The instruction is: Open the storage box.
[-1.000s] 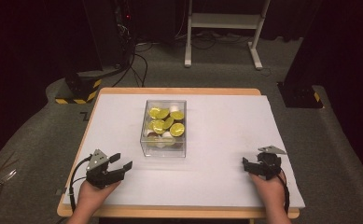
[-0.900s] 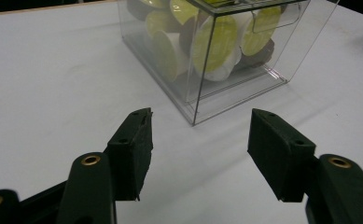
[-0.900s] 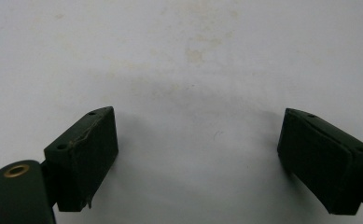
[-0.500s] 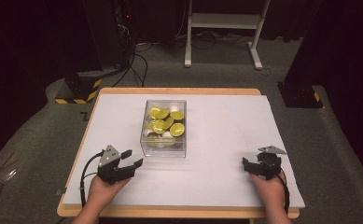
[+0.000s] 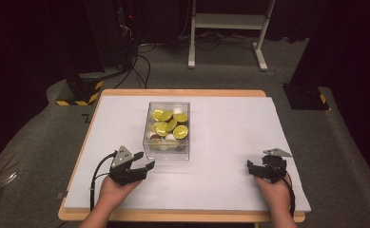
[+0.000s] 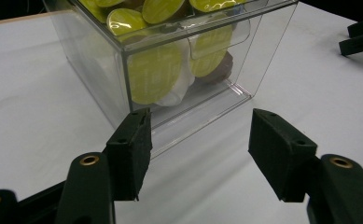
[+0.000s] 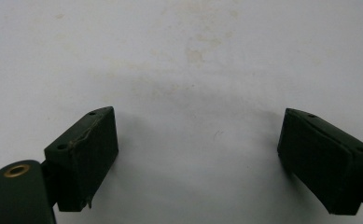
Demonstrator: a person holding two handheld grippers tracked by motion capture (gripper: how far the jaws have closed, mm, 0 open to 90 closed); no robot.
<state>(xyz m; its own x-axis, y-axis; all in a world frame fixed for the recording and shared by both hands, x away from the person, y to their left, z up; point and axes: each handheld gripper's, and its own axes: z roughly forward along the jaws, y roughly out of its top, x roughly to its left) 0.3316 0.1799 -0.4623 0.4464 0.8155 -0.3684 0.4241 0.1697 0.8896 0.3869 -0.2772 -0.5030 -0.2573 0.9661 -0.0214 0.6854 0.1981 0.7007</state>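
Resting near the lower left of the high view, the left tool (image 5: 143,162) points up and to the right at the near left corner of a clear plastic box (image 5: 167,151). Its jaws stand well apart with nothing between them. In the left gripper view the left tool (image 6: 200,135) shows its two black pads (image 6: 131,149) spread wide, the box's bottom corner just beyond them and not touched.

The clear plastic box sits slightly left of the middle of the white worktop (image 5: 230,128). It holds a heap of round capsules (image 5: 169,124) with yellow-green foil tops, a few white and brown ones among them; seen close, the capsules (image 6: 156,74) press against the transparent wall.

At the lower right of the high view, the right tool (image 5: 258,168) lies on the white surface, held by a hand (image 5: 271,189), well apart from the box. In the right gripper view the right tool (image 7: 197,149) has its jaws wide open, empty, over bare worktop (image 7: 193,56) with faint tan stains.
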